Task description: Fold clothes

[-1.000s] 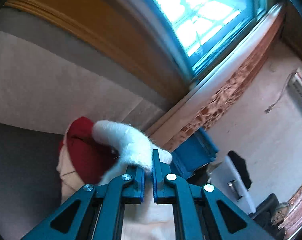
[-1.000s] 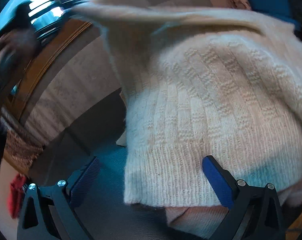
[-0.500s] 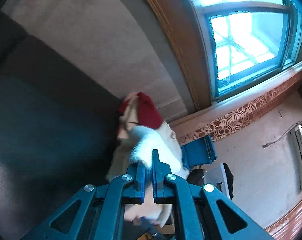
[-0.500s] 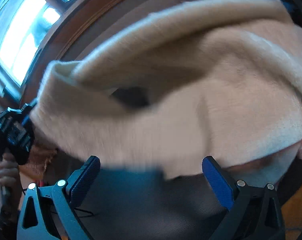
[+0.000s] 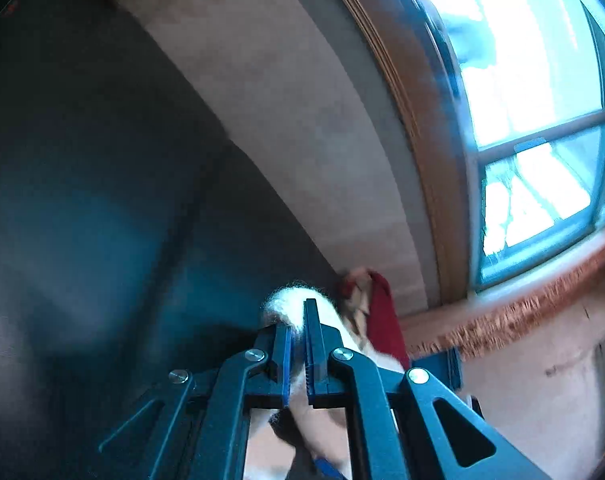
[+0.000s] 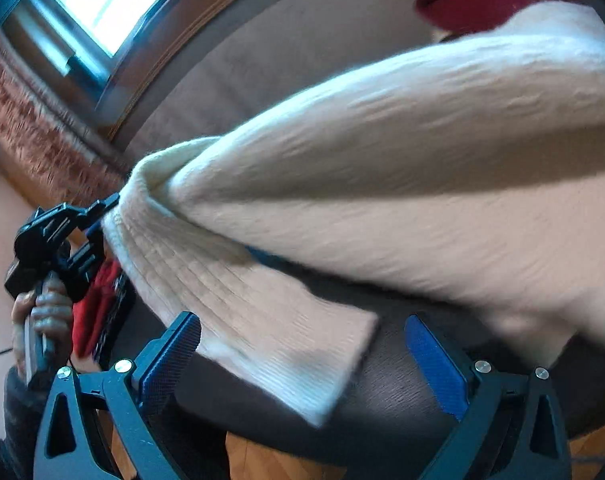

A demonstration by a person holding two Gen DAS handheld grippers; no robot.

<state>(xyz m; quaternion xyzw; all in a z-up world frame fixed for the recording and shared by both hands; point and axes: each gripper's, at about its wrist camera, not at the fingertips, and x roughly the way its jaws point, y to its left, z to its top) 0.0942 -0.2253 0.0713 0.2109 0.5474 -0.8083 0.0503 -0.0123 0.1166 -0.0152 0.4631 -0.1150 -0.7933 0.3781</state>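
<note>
- Left wrist view looked along its tool [image 5: 297, 344] up toward the window [image 5: 534, 120].
- Right wrist view faced the sweater [image 6: 382, 184] closely; both shared it.

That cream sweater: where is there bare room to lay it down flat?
Free: the dark seat below the grey backrest. Crowded: the corner with the red garment, beyond the left gripper pinching the cream sweater. The right gripper is open.
</note>
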